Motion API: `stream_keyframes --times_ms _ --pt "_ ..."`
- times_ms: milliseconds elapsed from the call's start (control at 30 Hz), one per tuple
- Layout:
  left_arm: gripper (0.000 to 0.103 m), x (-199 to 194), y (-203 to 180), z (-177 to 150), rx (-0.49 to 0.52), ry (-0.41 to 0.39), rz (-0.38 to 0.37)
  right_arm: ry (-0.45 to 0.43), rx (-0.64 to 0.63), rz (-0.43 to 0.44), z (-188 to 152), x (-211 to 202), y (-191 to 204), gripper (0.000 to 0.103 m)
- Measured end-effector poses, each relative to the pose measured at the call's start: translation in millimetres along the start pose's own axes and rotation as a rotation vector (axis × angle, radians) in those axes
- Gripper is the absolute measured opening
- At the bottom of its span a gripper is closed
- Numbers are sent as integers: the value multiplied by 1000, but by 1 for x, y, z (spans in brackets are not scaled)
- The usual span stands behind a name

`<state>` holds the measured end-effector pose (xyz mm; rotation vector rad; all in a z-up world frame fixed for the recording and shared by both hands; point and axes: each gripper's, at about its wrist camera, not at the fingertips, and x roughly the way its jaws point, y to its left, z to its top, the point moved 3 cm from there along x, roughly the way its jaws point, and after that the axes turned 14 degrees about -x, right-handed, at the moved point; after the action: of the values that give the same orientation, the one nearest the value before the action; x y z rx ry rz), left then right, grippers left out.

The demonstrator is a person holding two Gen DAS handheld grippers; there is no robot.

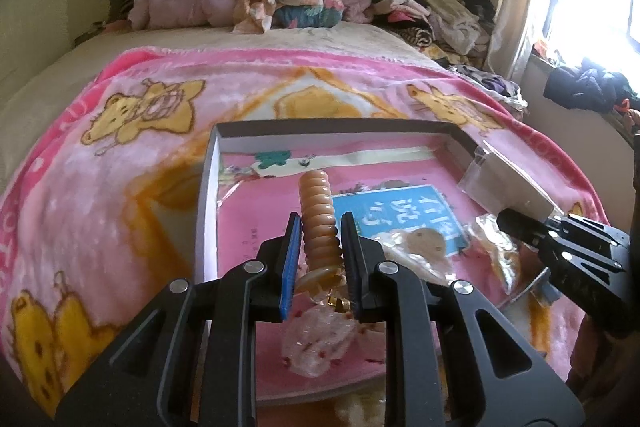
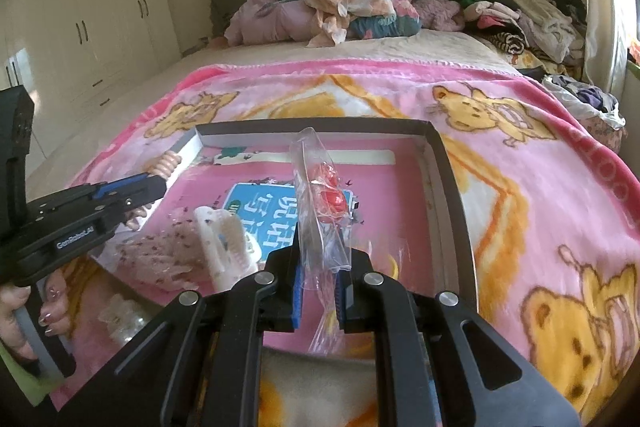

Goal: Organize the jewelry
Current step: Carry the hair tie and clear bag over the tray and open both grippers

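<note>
My left gripper (image 1: 318,247) is shut on a tan spiral hair tie (image 1: 318,215), held above the near left part of a shallow open box (image 1: 208,187) on the bed. The left gripper also shows in the right wrist view (image 2: 154,187), with the spiral tie (image 2: 166,163) at its tip. My right gripper (image 2: 322,267) is shut on a clear plastic bag (image 2: 316,195) holding a red piece of jewelry (image 2: 330,193), above the box (image 2: 448,187). The right gripper shows at the right of the left wrist view (image 1: 510,223) with the bag (image 1: 496,179).
Inside the box lie a pink sheet with a blue label (image 2: 264,211), a white hair claw (image 2: 224,247), a speckled clear bag (image 1: 316,347) and a beige piece (image 1: 424,245). The box rests on a pink bear blanket (image 1: 100,167). Piled clothes (image 2: 352,3) sit at the headboard.
</note>
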<state>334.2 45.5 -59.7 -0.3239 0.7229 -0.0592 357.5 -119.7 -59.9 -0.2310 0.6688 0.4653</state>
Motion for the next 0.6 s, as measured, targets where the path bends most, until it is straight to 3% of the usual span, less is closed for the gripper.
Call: stream_keyframes --times_ms 467,600 --pt "14 11 14 -12 -10 28 39 69 37 12 -7 25 1 16" --pt "14 11 20 -15 -29 33 41 48 22 -7 -9 15 4 32"
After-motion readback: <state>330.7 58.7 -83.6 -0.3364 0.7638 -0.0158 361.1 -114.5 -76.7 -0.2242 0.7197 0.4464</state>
